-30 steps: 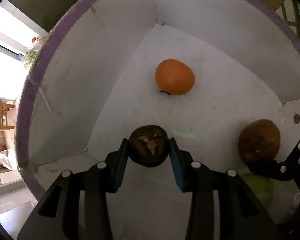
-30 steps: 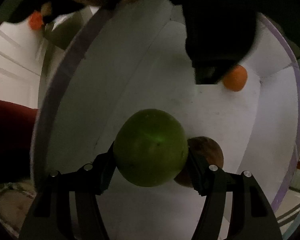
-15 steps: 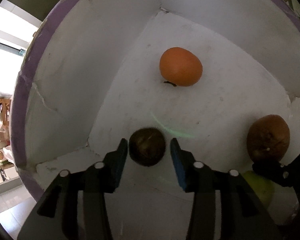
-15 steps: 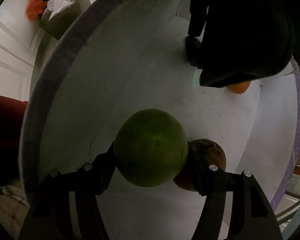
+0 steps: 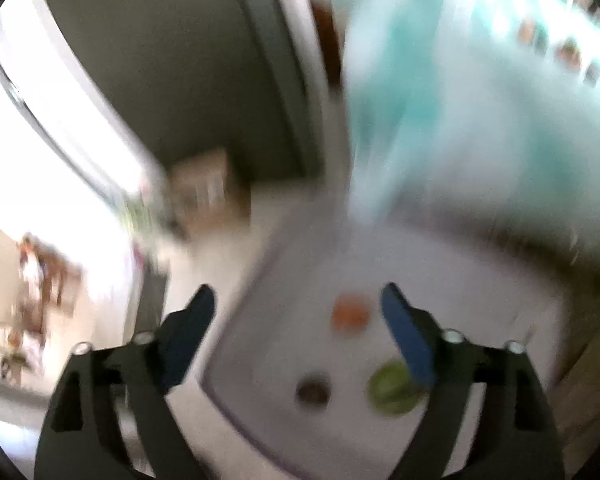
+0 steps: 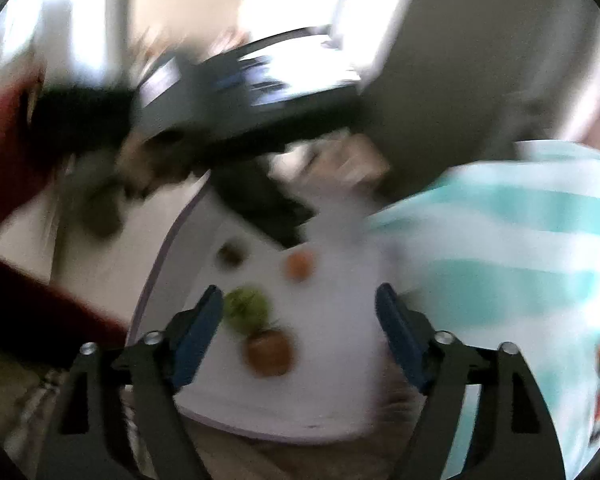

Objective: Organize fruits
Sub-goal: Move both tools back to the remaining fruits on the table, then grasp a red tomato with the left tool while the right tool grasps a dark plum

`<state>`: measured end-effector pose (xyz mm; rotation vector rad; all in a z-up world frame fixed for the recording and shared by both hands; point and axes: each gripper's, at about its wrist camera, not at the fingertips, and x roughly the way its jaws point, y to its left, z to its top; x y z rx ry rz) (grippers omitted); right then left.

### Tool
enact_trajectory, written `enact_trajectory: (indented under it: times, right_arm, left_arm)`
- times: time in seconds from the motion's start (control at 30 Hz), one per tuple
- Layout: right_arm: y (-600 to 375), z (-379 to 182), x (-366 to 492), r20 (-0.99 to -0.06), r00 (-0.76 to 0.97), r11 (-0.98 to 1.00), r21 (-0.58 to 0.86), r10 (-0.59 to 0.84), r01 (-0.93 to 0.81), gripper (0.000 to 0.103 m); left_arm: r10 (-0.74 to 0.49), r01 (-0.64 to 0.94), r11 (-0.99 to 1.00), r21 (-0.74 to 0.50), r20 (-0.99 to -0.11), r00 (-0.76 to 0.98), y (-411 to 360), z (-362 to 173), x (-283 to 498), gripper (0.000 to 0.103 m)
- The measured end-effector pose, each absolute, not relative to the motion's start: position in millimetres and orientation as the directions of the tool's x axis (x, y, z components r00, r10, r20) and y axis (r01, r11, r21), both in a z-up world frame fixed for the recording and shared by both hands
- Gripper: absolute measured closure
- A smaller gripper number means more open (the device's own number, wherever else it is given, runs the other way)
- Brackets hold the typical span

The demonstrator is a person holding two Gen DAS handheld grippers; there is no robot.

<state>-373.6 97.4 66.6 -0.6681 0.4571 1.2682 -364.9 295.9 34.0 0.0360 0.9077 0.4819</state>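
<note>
Both views are blurred by motion. A white box with a purple rim (image 5: pixel 228 396) (image 6: pixel 156 276) lies below both grippers. In it lie an orange fruit (image 5: pixel 350 314) (image 6: pixel 299 264), a green fruit (image 5: pixel 390 388) (image 6: pixel 246 308), a small dark fruit (image 5: pixel 313 390) (image 6: pixel 230 254) and a brown fruit (image 6: pixel 269 352). My left gripper (image 5: pixel 298 340) is open and empty, high above the box. My right gripper (image 6: pixel 300 334) is open and empty, also well above the box.
A teal-and-white striped cloth (image 6: pixel 512 248) (image 5: pixel 480 92) lies right of the box. The other gripper and the hand holding it (image 6: pixel 236 108) cross the top of the right wrist view. A cardboard box (image 5: pixel 208 192) stands on the floor at the back.
Both grippers have opened wide and pulled up out of the box. The dark fruit and the green fruit now lie loose on the box floor.
</note>
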Motion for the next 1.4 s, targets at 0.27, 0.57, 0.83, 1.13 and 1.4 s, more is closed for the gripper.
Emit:
enact_trajectory:
  times: [0.27, 0.57, 0.83, 1.13, 1.4]
  right_arm:
    - [-113, 117, -195, -0.494, 0.603, 0.737, 0.124, 0.627, -0.665, 0.015]
    - [-225, 42, 0, -0.648, 0.633, 0.905, 0.321, 0.424, -0.278, 0.014]
    - [-210, 18, 86, -0.721, 0.567, 0.915, 0.265, 0.398, -0.305, 0.02]
    - [-178, 13, 136, -0.767, 0.522, 0.904, 0.175, 0.373, -0.389, 0.038]
    - [-168, 13, 129, -0.78, 0.535, 0.907, 0.096, 0.325, -0.41, 0.059]
  left_arm:
    - [0.031, -0.124, 0.98, -0.157, -0.494, 0.869, 164, 136, -256, 0.001]
    - [-0.211, -0.029, 0.936, -0.351, -0.623, 0.753, 60, 43, -5, 0.001]
    - [-0.262, -0.097, 0.87, -0.484, -0.619, 0.741, 77, 15, 55, 0.002]
    - [-0.248, -0.09, 0.871, -0.483, -0.591, 0.768, 77, 18, 47, 0.002]
    - [-0.225, -0.093, 0.886, -0.454, -0.597, 0.77, 72, 19, 48, 0.002]
